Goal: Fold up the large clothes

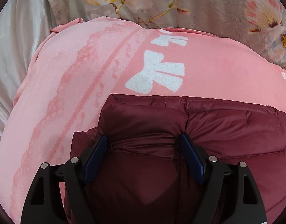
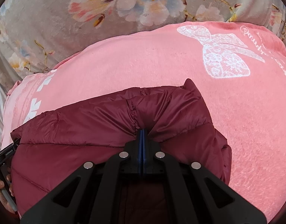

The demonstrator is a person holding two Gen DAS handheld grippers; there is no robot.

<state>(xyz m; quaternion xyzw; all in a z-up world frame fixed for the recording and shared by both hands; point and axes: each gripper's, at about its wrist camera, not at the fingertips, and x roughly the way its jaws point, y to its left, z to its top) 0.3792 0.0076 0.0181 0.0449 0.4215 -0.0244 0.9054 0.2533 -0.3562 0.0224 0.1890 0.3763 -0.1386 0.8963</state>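
Note:
A dark red puffer jacket [image 1: 227, 130] lies on a pink fleece blanket [image 1: 68, 74] printed with white bows. My left gripper [image 1: 144, 138] stands wide over a folded, puffy part of the jacket. The padding bulges up between its blue fingers [image 1: 98, 153], which flank it without squeezing. In the right wrist view my right gripper [image 2: 142, 130] is shut on the jacket [image 2: 77, 130], with gathers of fabric running into its closed pads near the upper edge. A corner of the jacket sticks up just right of it.
The pink blanket [image 2: 236, 121] spreads far to the right. A grey floral blanket [image 2: 49, 18] lies beyond it, with white satin bedding [image 1: 17, 46] at the left. A person's hand [image 2: 2, 192] holding the other gripper's handle shows at the lower left edge.

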